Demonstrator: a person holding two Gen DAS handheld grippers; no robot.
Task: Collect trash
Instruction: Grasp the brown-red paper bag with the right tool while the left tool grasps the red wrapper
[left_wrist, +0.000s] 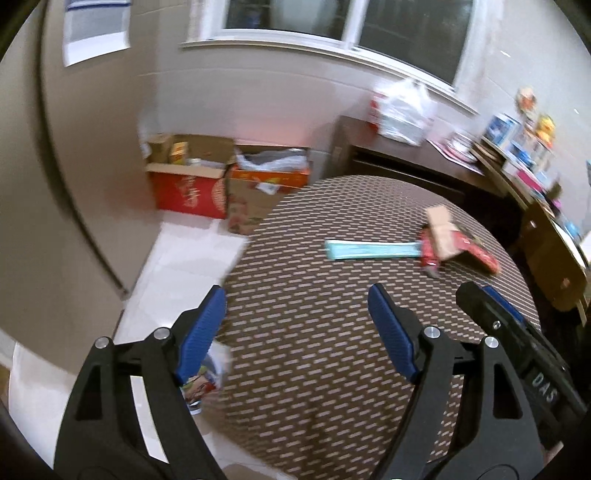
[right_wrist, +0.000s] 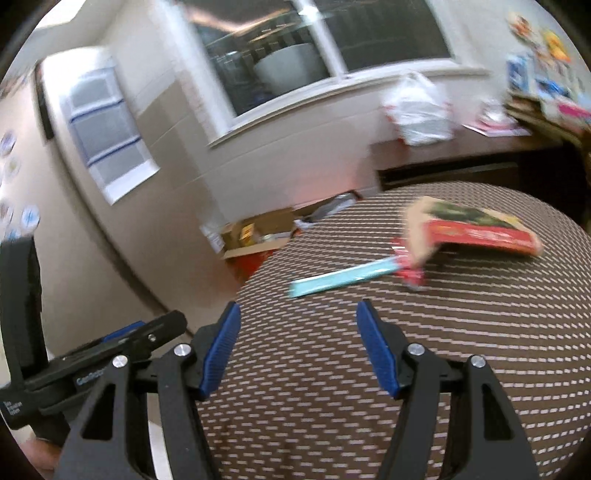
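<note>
From the left wrist, cardboard boxes (left_wrist: 207, 177) are crowding the floor by the wall beyond the round patterned worktop (left_wrist: 332, 369). A teal wrapper (left_wrist: 365, 250), a red wrapper (left_wrist: 430, 254) and a flattened carton (left_wrist: 458, 240) are lying together on it, ahead and apart from the left tool (left_wrist: 297, 325), which is gaping, holding nothing.

From the right wrist, the right tool (right_wrist: 298, 338) is hanging released and empty over the worktop (right_wrist: 443, 369), short of the teal wrapper (right_wrist: 341, 280).

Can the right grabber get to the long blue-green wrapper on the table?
Probably yes. The right gripper is open and empty, and only bare tablecloth lies between it and the teal wrapper. It isn't there yet.
</note>
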